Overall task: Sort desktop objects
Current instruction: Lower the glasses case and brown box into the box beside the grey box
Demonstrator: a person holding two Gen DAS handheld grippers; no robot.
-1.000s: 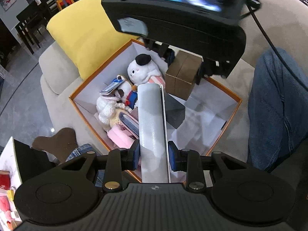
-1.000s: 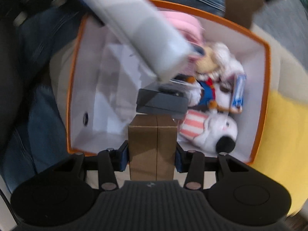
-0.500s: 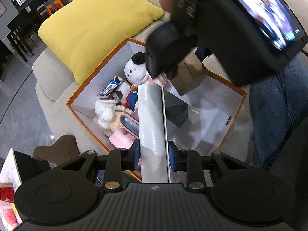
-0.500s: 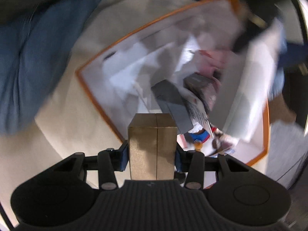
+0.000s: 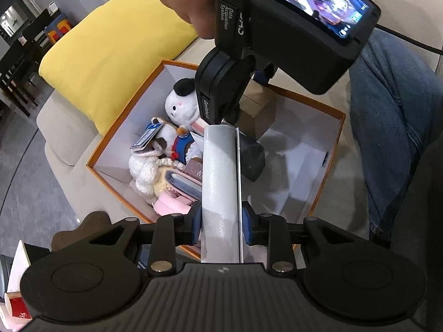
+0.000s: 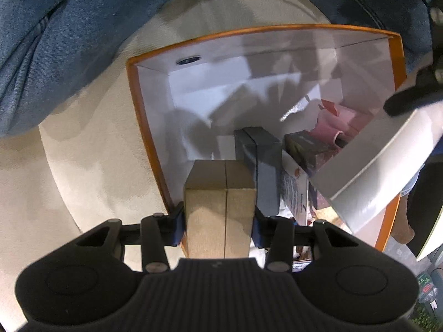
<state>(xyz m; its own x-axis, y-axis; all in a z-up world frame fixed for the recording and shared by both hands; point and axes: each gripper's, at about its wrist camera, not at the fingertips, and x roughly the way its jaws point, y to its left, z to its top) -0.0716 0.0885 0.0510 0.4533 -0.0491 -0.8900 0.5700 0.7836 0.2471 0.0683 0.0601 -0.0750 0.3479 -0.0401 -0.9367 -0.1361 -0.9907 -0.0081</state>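
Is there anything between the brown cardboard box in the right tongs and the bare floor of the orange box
Nothing visible: the brown cardboard box hangs over the orange box, white floor below; a dark grey box lies alongside.

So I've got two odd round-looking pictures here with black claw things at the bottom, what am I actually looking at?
These come from two cameras, each mounted on a handheld two-finger gripper that a person carries; there is no robot. One picture looks along the left gripper, which is clamped on a grey-white flat box. The other looks along the right gripper, clamped on a small brown cardboard box. Both hang over an orange-edged box on a beige sofa, already holding plush toys and a dark grey box. The bulky black device with a screen in the left picture is the right gripper's body.
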